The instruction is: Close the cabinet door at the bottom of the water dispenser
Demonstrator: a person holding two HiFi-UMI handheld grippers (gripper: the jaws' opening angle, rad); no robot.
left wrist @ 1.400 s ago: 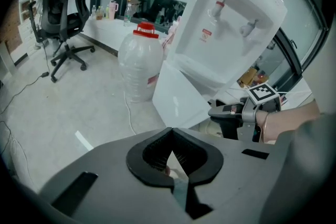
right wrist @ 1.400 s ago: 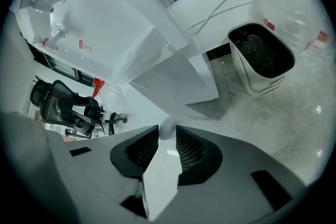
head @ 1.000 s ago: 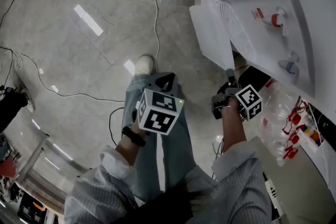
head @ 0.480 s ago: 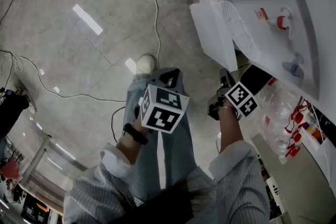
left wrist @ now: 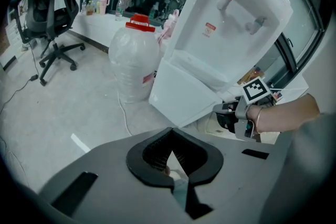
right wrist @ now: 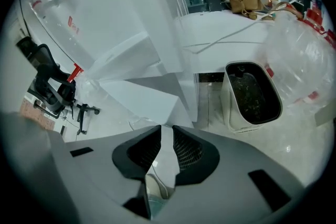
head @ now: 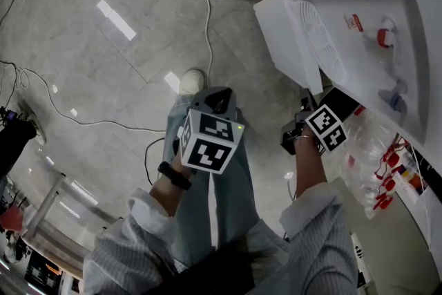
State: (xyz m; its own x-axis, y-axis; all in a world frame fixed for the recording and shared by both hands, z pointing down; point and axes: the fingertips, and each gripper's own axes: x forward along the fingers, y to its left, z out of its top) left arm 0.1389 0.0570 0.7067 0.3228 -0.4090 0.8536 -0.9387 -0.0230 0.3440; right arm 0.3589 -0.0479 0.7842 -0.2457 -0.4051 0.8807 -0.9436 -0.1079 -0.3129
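While the person stands on the pale polished floor (head: 103, 79), the white water dispenser (head: 359, 17) fills the R side of the head view, w/ a red tap (head: 384, 38) and a blue tap (head: 397, 101) in its recess. The cabinet door (head: 280, 38) at the bottom of it stands open, swung out from the body toward the floor side. A big water jug (left wrist: 135, 63) w/ a red cap sits just beside the door, and an office chair (left wrist: 52, 13) stands well apart, further back. The person's jeans (head: 228, 197) run down the middle of the head view.

The left gripper (head: 219, 96) hangs over that leg, well clear of the door. Its fingers (left wrist: 153, 153) meet at the tips, nothing btw them.

The right gripper (head: 304, 103) sits low, just under the door's lower corner and close to the dispenser's front. Can't tell if it touches. Its fingers (right wrist: 142, 153) stand a narrow gap apart w/ nothing clamped. The door panel lies just ahead of that gap.

A white bin (right wrist: 252, 94) w/ dark contents sits on the floor beside the cabinet opening. Clear plastic w/ red bits (head: 373, 162) lies near it. A thin white cable (head: 206, 24) trails across the floor past a white shoe (head: 191, 83).
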